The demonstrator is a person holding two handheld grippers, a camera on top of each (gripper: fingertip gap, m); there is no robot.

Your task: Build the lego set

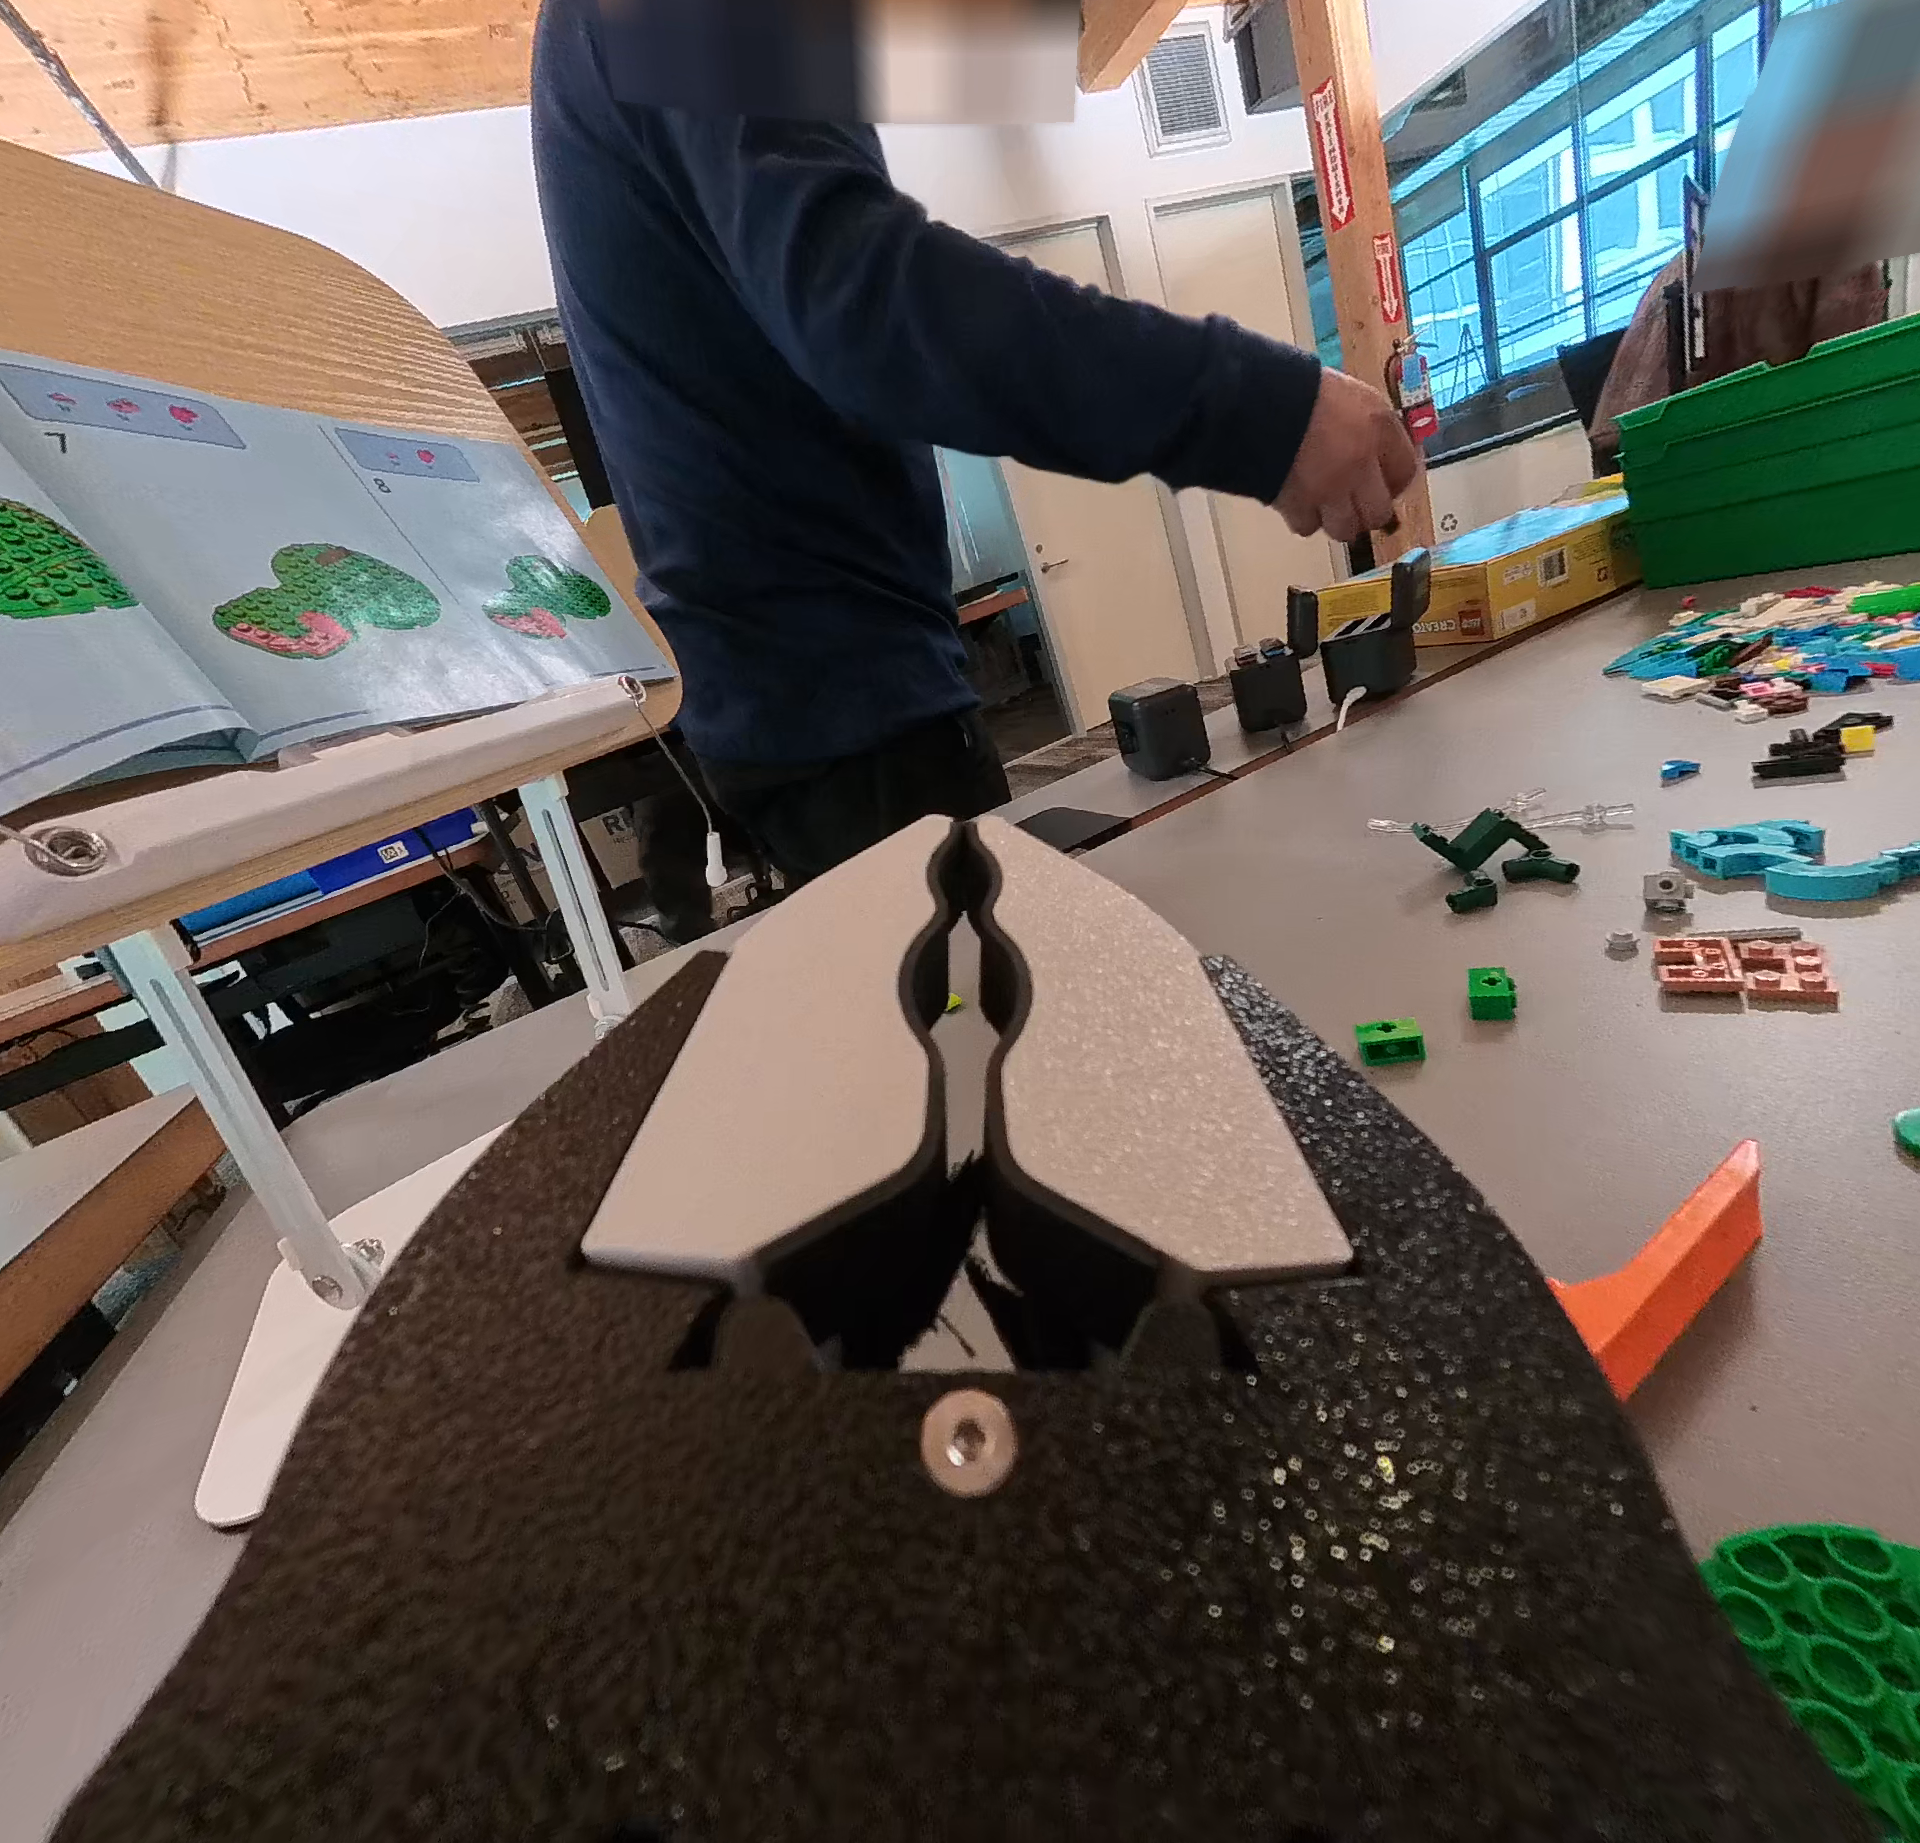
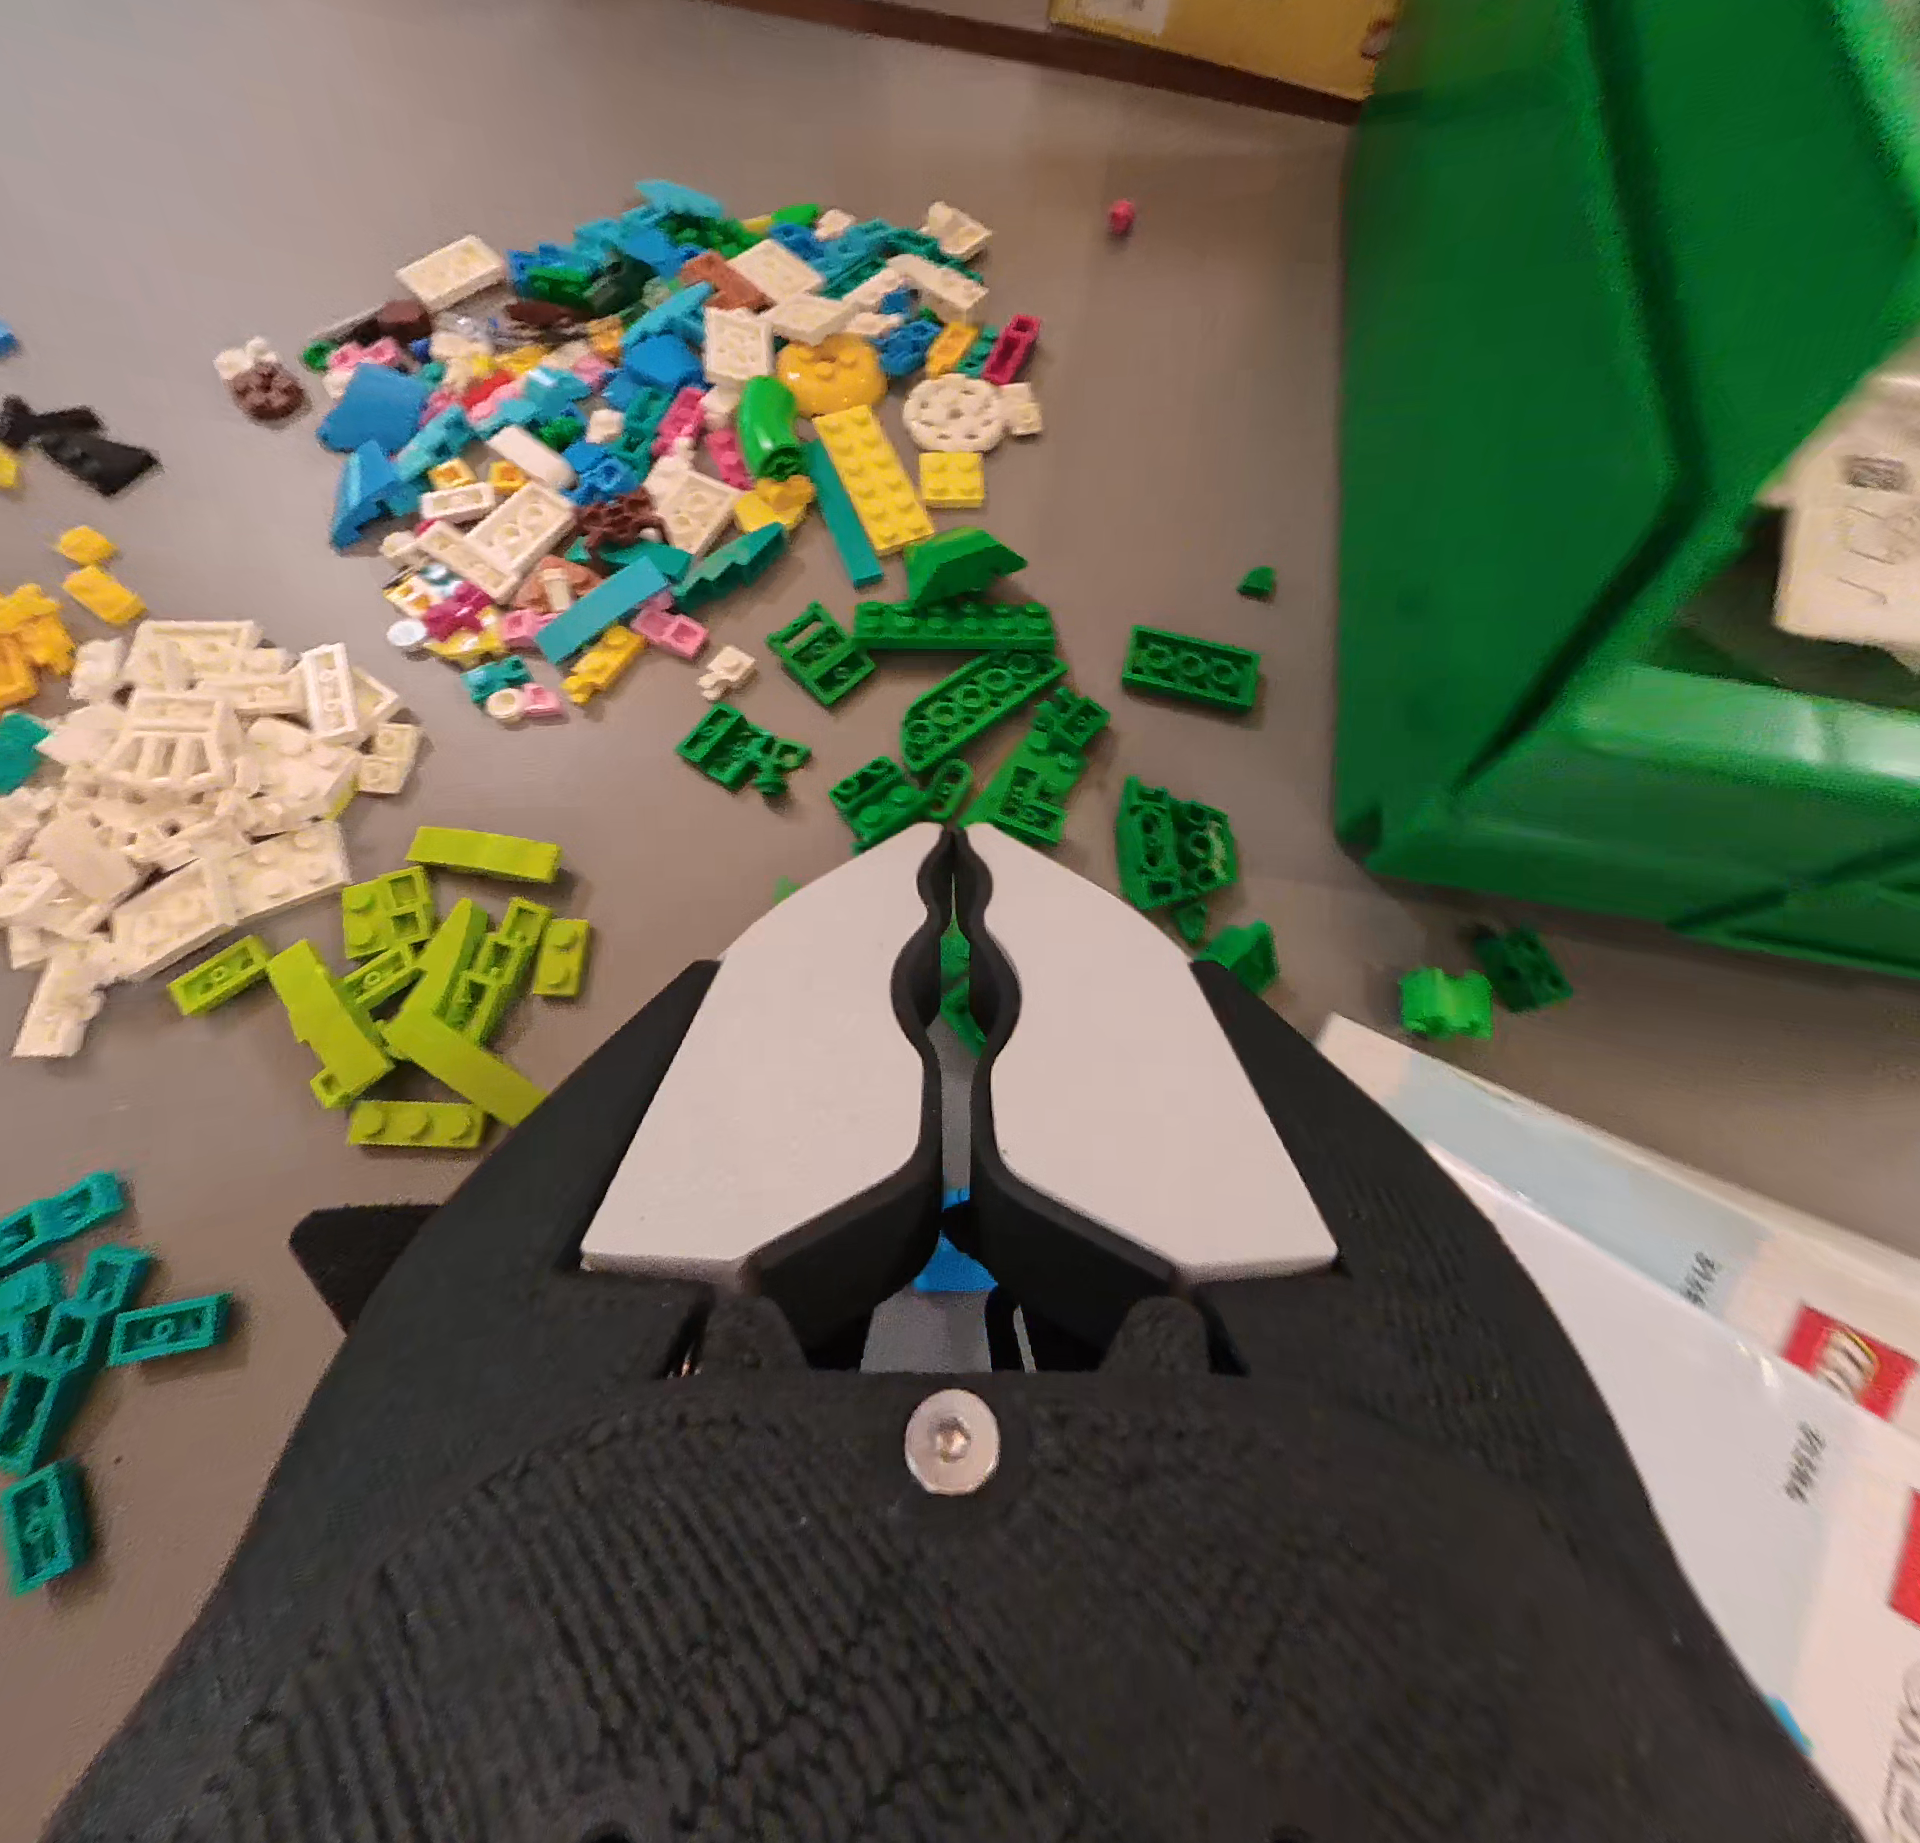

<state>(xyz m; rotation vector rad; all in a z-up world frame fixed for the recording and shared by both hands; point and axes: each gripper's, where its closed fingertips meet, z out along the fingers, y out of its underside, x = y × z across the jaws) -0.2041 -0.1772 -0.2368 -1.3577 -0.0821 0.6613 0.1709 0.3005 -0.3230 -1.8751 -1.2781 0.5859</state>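
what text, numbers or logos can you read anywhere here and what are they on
I won't quote writing; these things bear it:
instruction booklet, open on a stand: step numbers, legible.
yellow box: brand print and barcode, small.
red signs on the wooden post: too small.
white booklets: red logo, blurred.
paper in the green bin: blurred.

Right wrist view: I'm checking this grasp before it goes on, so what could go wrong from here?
1. The right hand-held gripper is shut, tips over crowded green pieces; opening there may scatter them or catch two.
2. The green bin stands close on its right, so a sideways swing could hit it.
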